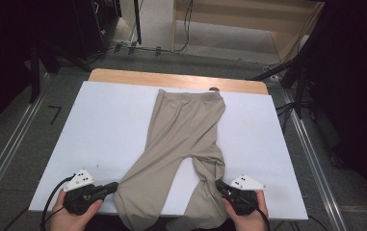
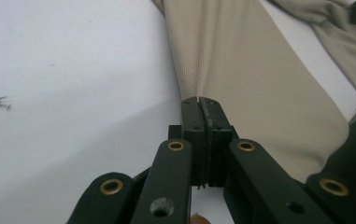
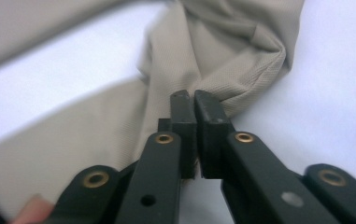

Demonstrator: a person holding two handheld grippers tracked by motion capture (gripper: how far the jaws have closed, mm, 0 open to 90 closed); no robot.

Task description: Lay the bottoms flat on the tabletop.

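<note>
A pair of beige trousers (image 1: 183, 144) is lying flat on the white-covered worktop (image 1: 109, 125), waistband toward the far wooden edge and the two legs splaying toward the person; the fabric is showing a fine, matte knit weave, smooth along the left leg and bunching into soft, rope-like folds where the right leg is twisting near its middle; both hems are hanging over the near edge of the worktop.

The left gripper (image 1: 114, 186) is pinching the outer edge of the left trouser leg, its black jaws pressing together with a thin ridge of cloth rising between them, as the left gripper view (image 2: 199, 105) is showing; the person's left hand (image 1: 72, 216) is wrapping around its body, under the grey three-cornered plate.

The right gripper (image 1: 219, 185) is nipping the crumpled fold of the right leg; in the right gripper view (image 3: 192, 100) its blocky, rubber-faced jaws are standing all but together, biting into the gathered fabric; the right hand (image 1: 248, 216) is holding it from below.

A small dark scuff (image 2: 3, 102) is marking the white surface beside the left leg.
</note>
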